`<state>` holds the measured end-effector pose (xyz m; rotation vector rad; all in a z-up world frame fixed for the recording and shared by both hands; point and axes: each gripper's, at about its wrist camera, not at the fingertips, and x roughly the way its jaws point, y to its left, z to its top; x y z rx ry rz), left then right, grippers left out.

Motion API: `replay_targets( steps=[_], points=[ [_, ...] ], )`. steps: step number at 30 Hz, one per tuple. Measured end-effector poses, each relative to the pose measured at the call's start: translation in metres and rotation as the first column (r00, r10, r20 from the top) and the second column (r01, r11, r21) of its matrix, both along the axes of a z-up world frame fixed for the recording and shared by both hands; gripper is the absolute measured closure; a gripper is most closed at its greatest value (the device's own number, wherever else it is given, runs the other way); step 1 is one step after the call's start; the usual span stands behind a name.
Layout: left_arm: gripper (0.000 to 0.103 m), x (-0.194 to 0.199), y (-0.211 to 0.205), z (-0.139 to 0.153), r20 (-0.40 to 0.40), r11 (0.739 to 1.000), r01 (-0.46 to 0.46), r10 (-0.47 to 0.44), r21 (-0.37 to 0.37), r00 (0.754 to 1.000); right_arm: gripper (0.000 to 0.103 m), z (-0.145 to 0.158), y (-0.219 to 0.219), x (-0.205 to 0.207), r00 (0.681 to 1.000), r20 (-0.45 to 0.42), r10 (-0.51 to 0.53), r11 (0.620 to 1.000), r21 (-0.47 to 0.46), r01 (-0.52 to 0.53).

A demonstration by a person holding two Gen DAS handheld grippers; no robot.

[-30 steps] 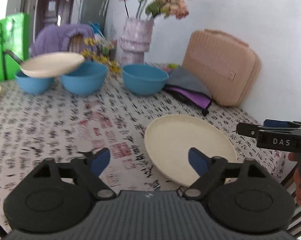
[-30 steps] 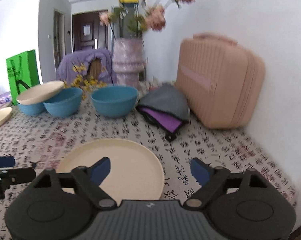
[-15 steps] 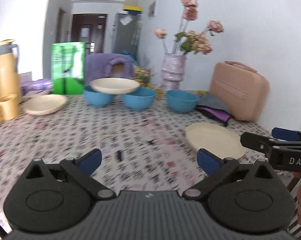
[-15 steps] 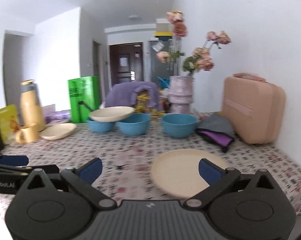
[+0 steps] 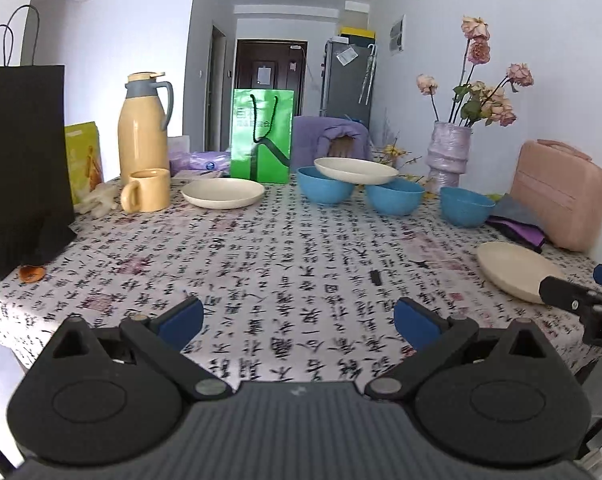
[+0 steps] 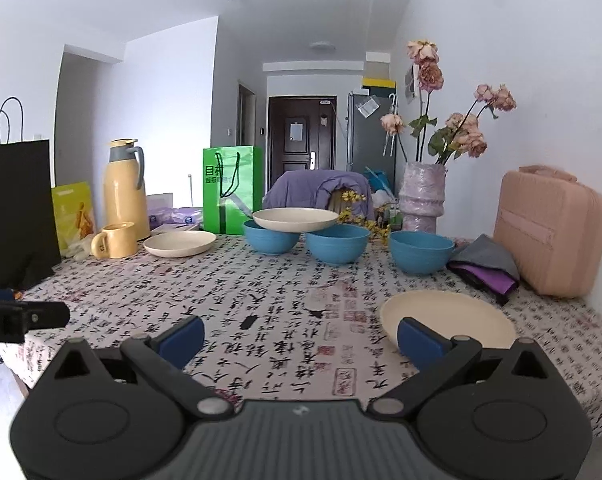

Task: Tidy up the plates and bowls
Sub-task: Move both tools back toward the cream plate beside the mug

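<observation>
Three blue bowls stand in a row at the back of the table: the left bowl (image 5: 325, 191) (image 6: 271, 238), the middle bowl (image 5: 395, 199) (image 6: 337, 243) and the right bowl (image 5: 465, 207) (image 6: 420, 252). A cream plate (image 5: 355, 171) (image 6: 295, 219) rests across the rims of the left and middle bowls. Another cream plate (image 5: 223, 193) (image 6: 179, 243) lies at the back left, and a third (image 5: 515, 270) (image 6: 447, 318) near the right front. My left gripper (image 5: 299, 320) and right gripper (image 6: 301, 338) both hover open over the near tablecloth, with nothing between their fingers.
A black paper bag (image 5: 21, 168), a yellow thermos (image 5: 143, 136), a yellow mug (image 5: 147, 191) and a green bag (image 5: 261, 136) crowd the left and back. A vase of dried roses (image 6: 421, 200), folded cloths (image 6: 487, 266) and a pink case (image 6: 549, 232) line the right wall.
Both grippers have drawn back from the right front plate and swung left, so the whole table now shows. Their jaws stand a little wider than a second ago.
</observation>
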<state>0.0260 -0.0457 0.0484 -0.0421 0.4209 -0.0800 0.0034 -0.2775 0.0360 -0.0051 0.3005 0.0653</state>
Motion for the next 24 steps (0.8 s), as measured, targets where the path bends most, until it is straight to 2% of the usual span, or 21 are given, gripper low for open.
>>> replay_targets(
  steps=[11,24],
  points=[
    [0.000,0.003,0.012,0.003,0.009,0.999,-0.034,0.034,0.001,0.999,0.000,-0.002,0.011,0.005,1.000,-0.009,0.025,0.999,0.019,-0.025],
    [0.000,0.012,0.010,0.007,0.016,1.000,-0.027,0.027,0.000,1.000,0.000,0.000,0.008,0.012,1.000,-0.002,0.015,0.999,0.046,-0.015]
  ],
)
